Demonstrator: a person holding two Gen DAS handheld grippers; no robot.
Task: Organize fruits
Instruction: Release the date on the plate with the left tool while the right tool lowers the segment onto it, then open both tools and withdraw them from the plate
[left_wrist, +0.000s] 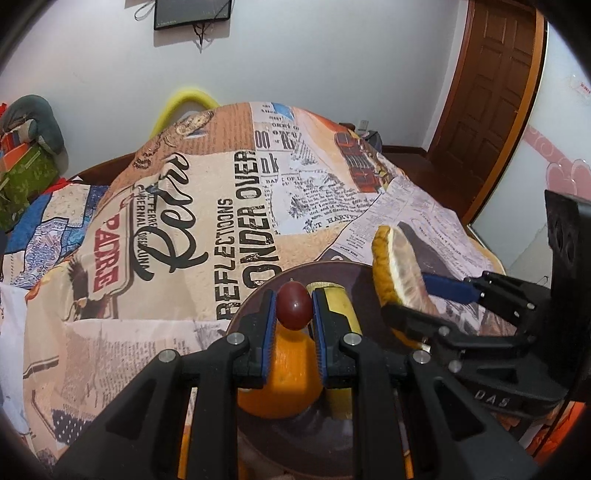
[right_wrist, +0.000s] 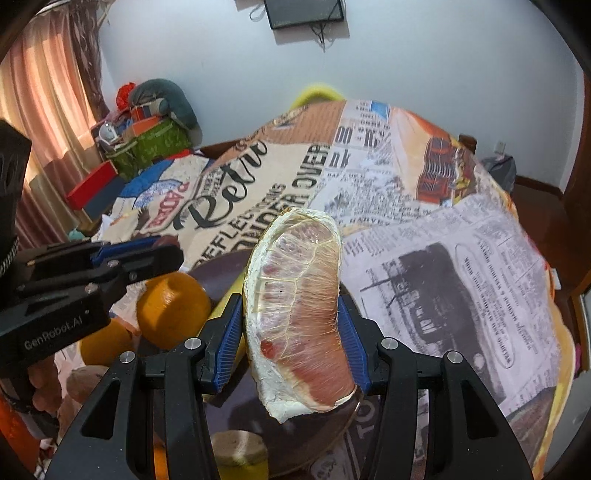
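Note:
My left gripper (left_wrist: 294, 308) is shut on a small dark red grape-like fruit (left_wrist: 294, 305), held above a round dark plate (left_wrist: 334, 271). On the plate lie an orange (left_wrist: 286, 380) and a yellow banana-like fruit (left_wrist: 345, 306). My right gripper (right_wrist: 291, 321) is shut on a large pomelo wedge (right_wrist: 301, 317) with pink flesh and white pith, held upright over the plate (right_wrist: 218, 269). The wedge also shows in the left wrist view (left_wrist: 397, 273), to the right of the plate. The orange (right_wrist: 173, 310) and my left gripper's body (right_wrist: 92, 273) sit to the left.
The plate rests on a bed covered with a newspaper-print cloth (left_wrist: 184, 206). Boxes and a cushion (right_wrist: 147, 129) are piled at the far left. A wooden door (left_wrist: 495, 92) stands at the right. A second orange (right_wrist: 103, 343) lies below my left gripper.

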